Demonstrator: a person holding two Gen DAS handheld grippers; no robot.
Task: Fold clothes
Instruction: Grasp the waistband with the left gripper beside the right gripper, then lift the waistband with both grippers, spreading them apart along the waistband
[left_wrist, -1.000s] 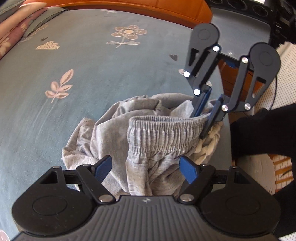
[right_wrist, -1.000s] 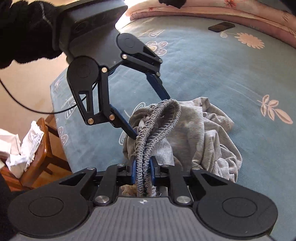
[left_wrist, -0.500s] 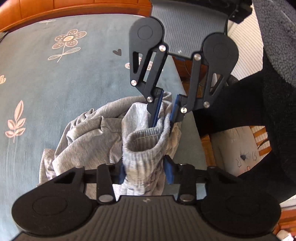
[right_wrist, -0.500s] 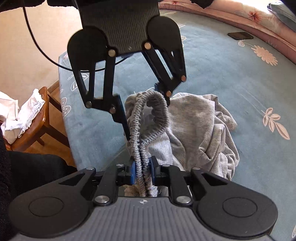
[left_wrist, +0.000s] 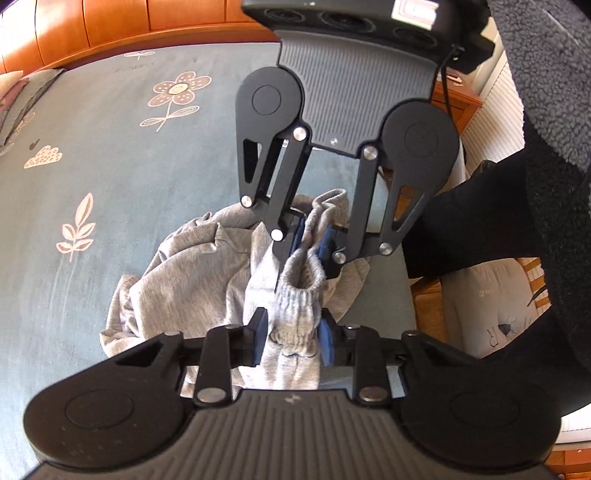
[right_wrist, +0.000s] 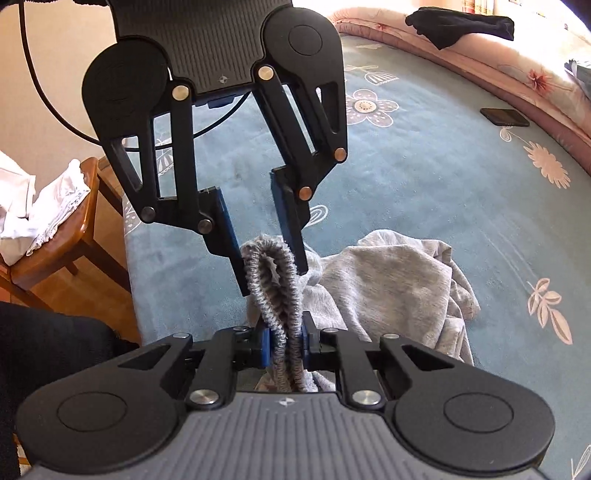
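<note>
Grey sweatpants pinched at the waistband by two grippers

Sweatpants (left_wrist: 192, 280), one grey pair, lie crumpled on one blue bedspread (left_wrist: 110, 155) printed with pale flowers and leaves. In the left wrist view the garment sits at centre, its ribbed elastic waistband (left_wrist: 299, 295) lifted toward the lower middle of the frame.

Two grippers work on that waistband. The left gripper (left_wrist: 293, 341), at the bottom centre of its own view, has the gathered elastic between its two blue pads, which press on it from both sides; its jaws have just been opening a little, yet the cloth sits bunched against both pads. The right gripper (right_wrist: 284, 347), at the bottom centre of its view, is narrow, its two pads clamped on a doubled band of elastic. Each gripper also shows in the upper half of the other's view.

In the right wrist view, one wooden chair (right_wrist: 74, 236) holding white cloth stands at the left edge, one dark phone-like slab (right_wrist: 504, 117) lies at upper right, and one black garment (right_wrist: 461, 26) rests on a pink quilt edge at the top.
</note>
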